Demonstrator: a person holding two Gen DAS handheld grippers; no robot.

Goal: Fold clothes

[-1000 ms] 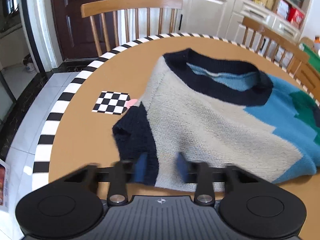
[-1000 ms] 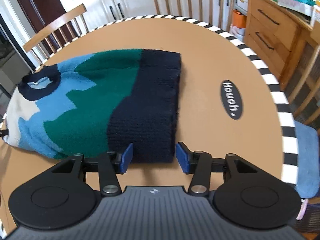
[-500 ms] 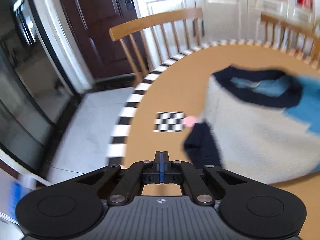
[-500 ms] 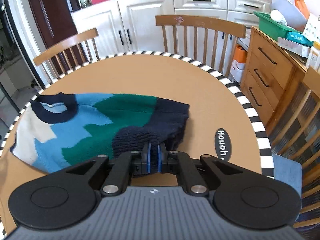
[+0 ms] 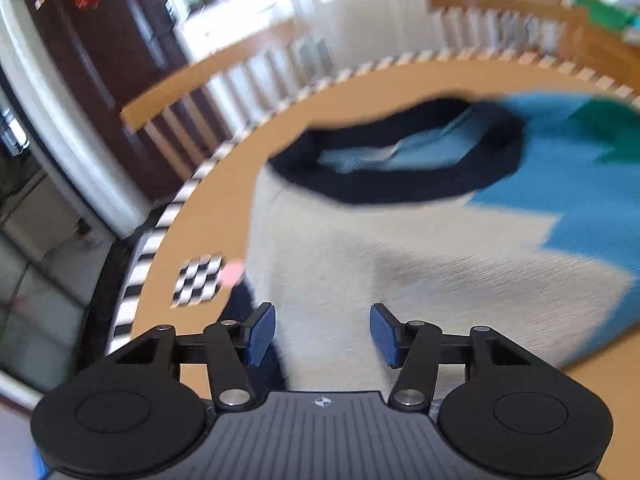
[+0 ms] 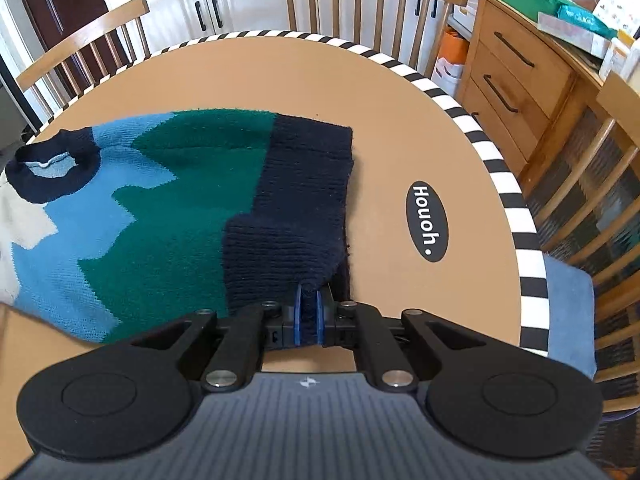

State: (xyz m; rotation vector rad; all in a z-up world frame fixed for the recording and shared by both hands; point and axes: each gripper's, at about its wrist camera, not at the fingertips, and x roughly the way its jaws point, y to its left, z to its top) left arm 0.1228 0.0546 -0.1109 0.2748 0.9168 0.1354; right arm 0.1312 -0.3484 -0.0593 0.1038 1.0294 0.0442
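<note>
Sweater point(image 6: 168, 208) is lying flat on the surface point(image 6: 360, 92), barely folded yet; most folding is left. Right gripper point(image 6: 307, 314) jaws are clamping its navy hem corner. Left gripper point(image 5: 322, 334) jaws are opening, empty, above the cream shoulder. Only the left view is showing the checkered marker point(image 5: 198, 284) left of its jaws.
</note>
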